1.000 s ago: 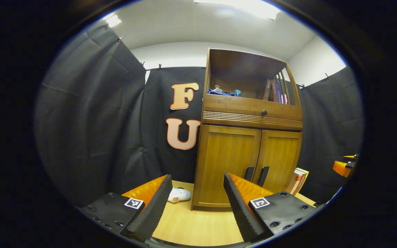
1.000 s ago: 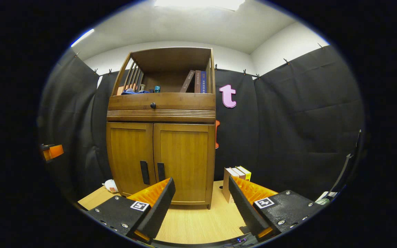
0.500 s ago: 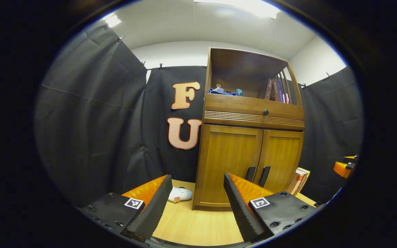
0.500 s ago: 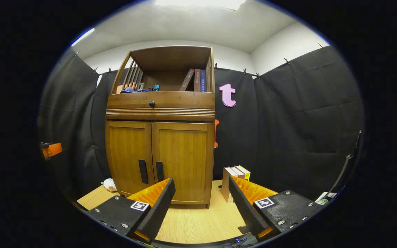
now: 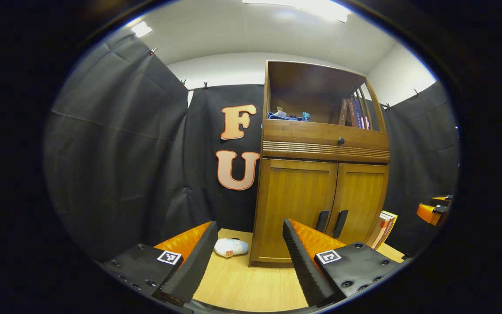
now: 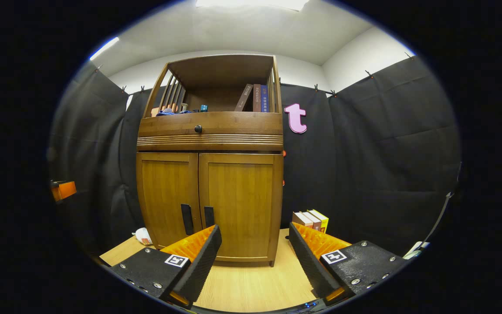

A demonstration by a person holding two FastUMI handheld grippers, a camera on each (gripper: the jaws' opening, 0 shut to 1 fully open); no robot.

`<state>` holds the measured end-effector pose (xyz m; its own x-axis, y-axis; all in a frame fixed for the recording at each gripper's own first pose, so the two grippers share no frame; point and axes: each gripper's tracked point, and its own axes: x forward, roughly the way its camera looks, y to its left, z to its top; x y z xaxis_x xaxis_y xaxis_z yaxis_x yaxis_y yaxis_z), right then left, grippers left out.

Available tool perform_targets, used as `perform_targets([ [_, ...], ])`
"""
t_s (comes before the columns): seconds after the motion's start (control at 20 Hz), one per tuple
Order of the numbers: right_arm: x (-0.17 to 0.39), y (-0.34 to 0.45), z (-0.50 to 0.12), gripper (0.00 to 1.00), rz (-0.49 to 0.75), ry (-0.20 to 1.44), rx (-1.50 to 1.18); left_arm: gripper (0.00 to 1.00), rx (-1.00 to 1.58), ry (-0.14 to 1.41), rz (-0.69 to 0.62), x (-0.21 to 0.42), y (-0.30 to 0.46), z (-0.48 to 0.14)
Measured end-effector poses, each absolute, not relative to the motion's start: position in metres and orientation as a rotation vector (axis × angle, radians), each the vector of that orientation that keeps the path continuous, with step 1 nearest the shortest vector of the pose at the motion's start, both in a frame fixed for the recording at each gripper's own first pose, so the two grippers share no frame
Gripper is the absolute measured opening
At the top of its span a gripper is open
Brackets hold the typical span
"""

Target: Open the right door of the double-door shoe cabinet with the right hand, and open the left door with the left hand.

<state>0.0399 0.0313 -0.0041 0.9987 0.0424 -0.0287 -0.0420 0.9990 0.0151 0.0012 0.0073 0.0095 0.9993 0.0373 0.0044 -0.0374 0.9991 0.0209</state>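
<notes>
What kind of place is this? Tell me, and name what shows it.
Probably a staged recording booth, not a real home. Black cloth is clipped up as walls under a plain white ceiling, and a wooden shoe cabinet with both doors shut stands on a light wood floor, with books beside it.

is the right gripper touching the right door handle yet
Apart. In the right gripper view the open right gripper hangs short of the cabinet, bare floor showing between its jaws and the right door handle.

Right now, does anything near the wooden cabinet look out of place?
One oddity: a small white soft item lies loose on the light wooden floor beside the cabinet; both doors are shut and straight.
</notes>
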Motion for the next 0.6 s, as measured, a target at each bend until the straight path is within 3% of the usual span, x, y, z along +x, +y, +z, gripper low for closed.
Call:
perform_targets([
  [0.55, 0.132, 0.105, -0.044, 0.95, 0.138, 0.017, 0.002, 0.96, 0.058, -0.036, 0.121, -0.009, 0.039, 0.021],
  [0.6, 0.141, 0.11, -0.049, 1.0, 0.145, 0.021, 0.001, 0.97, 0.062, -0.038, 0.13, -0.01, 0.044, 0.022],
])
